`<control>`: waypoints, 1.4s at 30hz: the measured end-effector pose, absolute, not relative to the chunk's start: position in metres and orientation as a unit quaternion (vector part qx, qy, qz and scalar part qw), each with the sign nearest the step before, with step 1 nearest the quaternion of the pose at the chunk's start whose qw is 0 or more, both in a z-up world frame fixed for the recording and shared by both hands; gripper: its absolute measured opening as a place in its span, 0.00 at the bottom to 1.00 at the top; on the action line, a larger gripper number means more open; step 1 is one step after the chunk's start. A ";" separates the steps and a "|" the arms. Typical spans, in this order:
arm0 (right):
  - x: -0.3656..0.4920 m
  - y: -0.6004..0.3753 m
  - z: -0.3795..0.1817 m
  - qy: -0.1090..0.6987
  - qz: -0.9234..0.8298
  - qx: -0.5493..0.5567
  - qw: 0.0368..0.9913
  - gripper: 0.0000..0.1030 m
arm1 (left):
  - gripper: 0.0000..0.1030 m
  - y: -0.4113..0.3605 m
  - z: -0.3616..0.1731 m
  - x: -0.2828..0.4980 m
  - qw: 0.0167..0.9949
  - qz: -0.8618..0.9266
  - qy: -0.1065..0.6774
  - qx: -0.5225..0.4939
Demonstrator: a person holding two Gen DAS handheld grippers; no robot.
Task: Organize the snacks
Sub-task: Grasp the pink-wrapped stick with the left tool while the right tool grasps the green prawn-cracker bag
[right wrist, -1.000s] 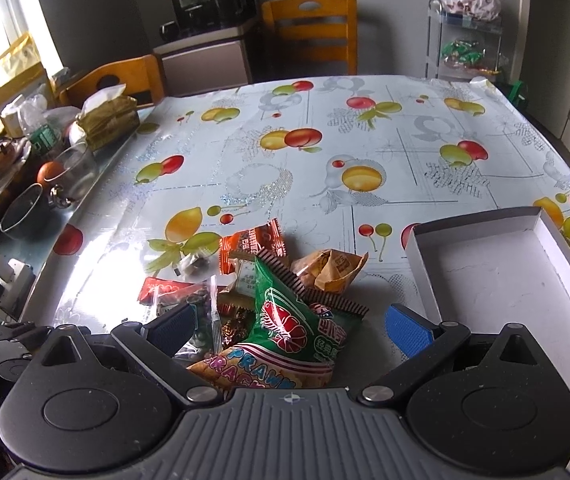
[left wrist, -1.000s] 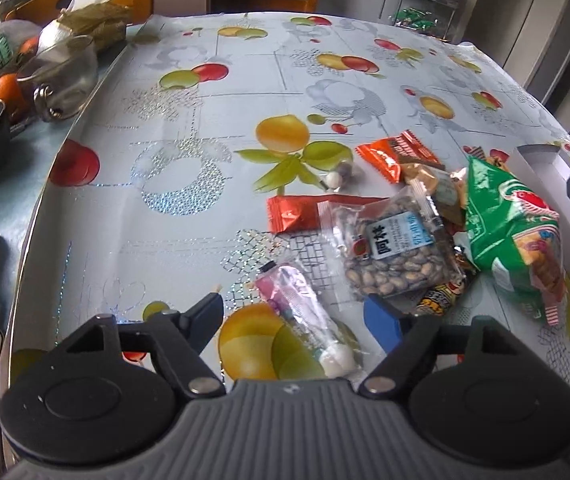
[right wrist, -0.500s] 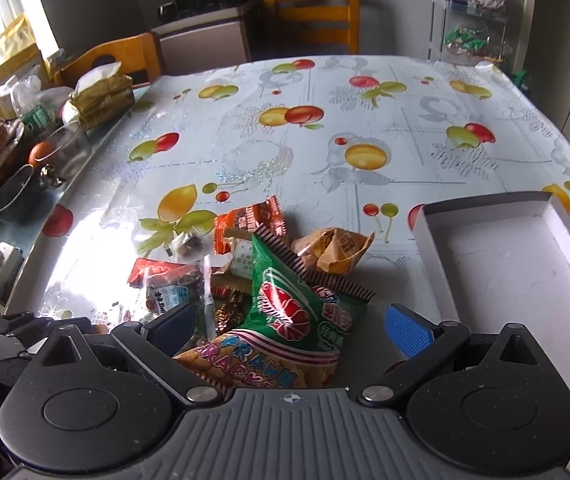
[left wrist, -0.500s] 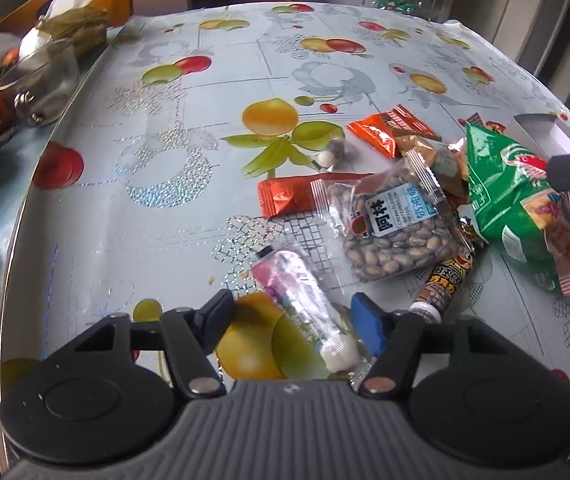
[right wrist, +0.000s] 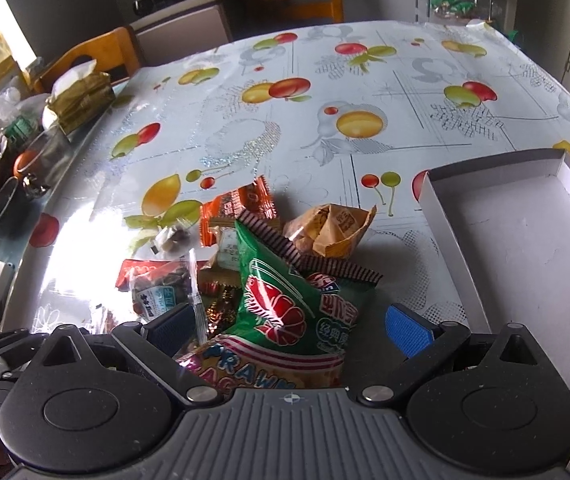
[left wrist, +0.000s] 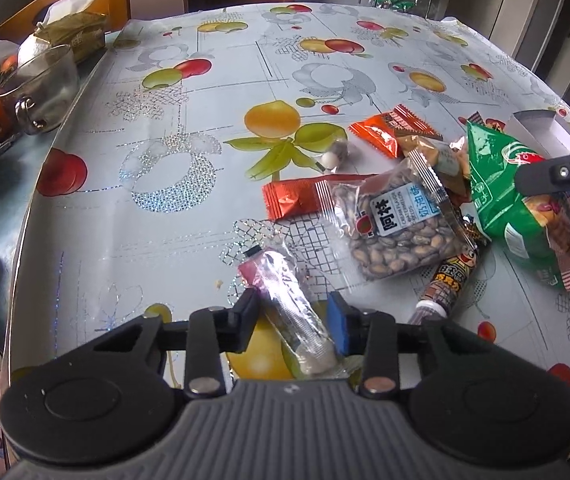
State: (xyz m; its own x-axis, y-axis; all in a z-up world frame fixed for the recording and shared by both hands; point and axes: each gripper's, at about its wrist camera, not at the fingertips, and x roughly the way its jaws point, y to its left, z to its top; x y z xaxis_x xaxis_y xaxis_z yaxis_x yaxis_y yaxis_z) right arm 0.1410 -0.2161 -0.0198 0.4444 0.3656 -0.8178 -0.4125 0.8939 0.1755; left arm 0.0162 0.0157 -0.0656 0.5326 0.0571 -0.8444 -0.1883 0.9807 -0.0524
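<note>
Straddling a clear-wrapped stick snack (left wrist: 289, 308) without yet pinching it, the left gripper (left wrist: 295, 322) stood partly closed, while the right gripper (right wrist: 289, 326) hung spread wide over a green prawn-cracker bag (right wrist: 293, 312). Sorting looked barely begun: the white box (right wrist: 525, 248) held nothing, and the seed packet (left wrist: 397, 228) and orange wrappers (left wrist: 389, 130) lay heaped on the table (left wrist: 165, 240), crowding any pickup.

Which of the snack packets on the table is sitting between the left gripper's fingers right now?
The slim clear tube-shaped packet with the pink end. It lies between the left gripper fingers, apart from the pile where the seed bag lies.
</note>
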 end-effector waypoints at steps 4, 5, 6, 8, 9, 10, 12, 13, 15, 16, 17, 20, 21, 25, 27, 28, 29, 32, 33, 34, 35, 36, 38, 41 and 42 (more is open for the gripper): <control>0.143 -0.216 -0.022 0.476 0.228 -0.023 0.849 1.00 | 0.34 0.017 -0.064 0.014 0.869 0.075 0.485 -0.065; 0.144 -0.216 -0.022 0.477 0.228 -0.025 0.848 1.00 | 0.34 0.017 -0.064 0.013 0.868 0.076 0.486 -0.064; 0.144 -0.215 -0.024 0.480 0.228 -0.027 0.847 1.00 | 0.34 0.017 -0.065 0.012 0.867 0.075 0.488 -0.063; 0.144 -0.214 -0.028 0.482 0.228 -0.031 0.845 1.00 | 0.30 0.017 -0.065 0.011 0.868 0.068 0.488 -0.066; 0.144 -0.214 -0.029 0.483 0.228 -0.032 0.845 1.00 | 0.29 0.016 -0.065 0.011 0.868 0.065 0.488 -0.065; 0.145 -0.214 -0.031 0.486 0.227 -0.031 0.843 1.00 | 0.27 0.015 -0.065 0.011 0.869 0.061 0.488 -0.063; 0.144 -0.213 -0.034 0.489 0.228 -0.032 0.841 1.00 | 0.24 0.012 -0.065 0.011 0.869 0.054 0.488 -0.059; 0.144 -0.212 -0.035 0.489 0.229 -0.034 0.841 1.00 | 0.22 0.011 -0.065 0.010 0.869 0.051 0.488 -0.058; 0.145 -0.211 -0.036 0.492 0.230 -0.034 0.839 0.99 | 0.20 0.011 -0.065 0.010 0.870 0.046 0.488 -0.058; 0.146 -0.211 -0.037 0.491 0.230 -0.033 0.839 0.99 | 0.18 0.012 -0.064 0.009 0.870 0.045 0.488 -0.058; 0.147 -0.211 -0.038 0.492 0.229 -0.032 0.839 0.99 | 0.16 0.013 -0.064 0.009 0.870 0.045 0.488 -0.061; 0.148 -0.214 -0.040 0.496 0.228 -0.026 0.837 0.97 | 0.11 0.015 -0.064 0.009 0.870 0.042 0.487 -0.063; 0.149 -0.214 -0.042 0.499 0.229 -0.023 0.836 0.96 | 0.11 0.015 -0.064 0.009 0.870 0.042 0.487 -0.063; 0.150 -0.216 -0.047 0.513 0.236 -0.007 0.825 0.82 | 0.07 0.017 -0.063 0.010 0.870 0.041 0.487 -0.064; 0.149 -0.216 -0.047 0.514 0.244 -0.005 0.822 0.73 | 0.06 0.017 -0.062 0.010 0.871 0.040 0.486 -0.065; 0.148 -0.215 -0.046 0.513 0.246 -0.004 0.822 0.71 | 0.06 0.016 -0.062 0.010 0.871 0.039 0.485 -0.065; 0.148 -0.215 -0.045 0.513 0.246 -0.005 0.823 0.67 | 0.05 0.016 -0.061 0.010 0.871 0.039 0.485 -0.066; 0.147 -0.218 -0.043 0.513 0.247 0.004 0.822 0.63 | 0.04 0.016 -0.058 0.010 0.874 0.040 0.479 -0.066; 0.146 -0.219 -0.042 0.511 0.249 0.007 0.823 0.62 | 0.04 0.016 -0.055 0.009 0.876 0.040 0.476 -0.066; 0.145 -0.220 -0.039 0.509 0.252 0.009 0.823 0.61 | 0.04 0.016 -0.053 0.009 0.878 0.041 0.473 -0.067; 0.144 -0.220 -0.037 0.506 0.255 0.009 0.824 0.60 | 0.03 0.016 -0.051 0.009 0.879 0.041 0.470 -0.067; 0.143 -0.221 -0.034 0.503 0.257 0.011 0.825 0.60 | 0.03 0.015 -0.049 0.009 0.880 0.041 0.468 -0.068; 0.141 -0.222 -0.027 0.498 0.261 0.015 0.827 0.59 | 0.03 0.014 -0.044 0.008 0.883 0.042 0.462 -0.067; 0.137 -0.223 -0.018 0.488 0.271 0.015 0.830 0.59 | 0.03 0.013 -0.038 0.009 0.887 0.044 0.456 -0.067; 0.136 -0.223 -0.015 0.485 0.273 0.016 0.831 0.59 | 0.03 0.013 -0.035 0.008 0.888 0.044 0.453 -0.068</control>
State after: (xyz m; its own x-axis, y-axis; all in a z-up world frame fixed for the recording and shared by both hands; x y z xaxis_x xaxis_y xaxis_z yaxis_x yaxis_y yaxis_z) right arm 0.1357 -0.2231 -0.0152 0.3802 0.4696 -0.7968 -0.4382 0.8501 0.2920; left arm 0.0083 0.0127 -0.0351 0.5857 0.0171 -0.8103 -0.1399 0.9869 -0.0803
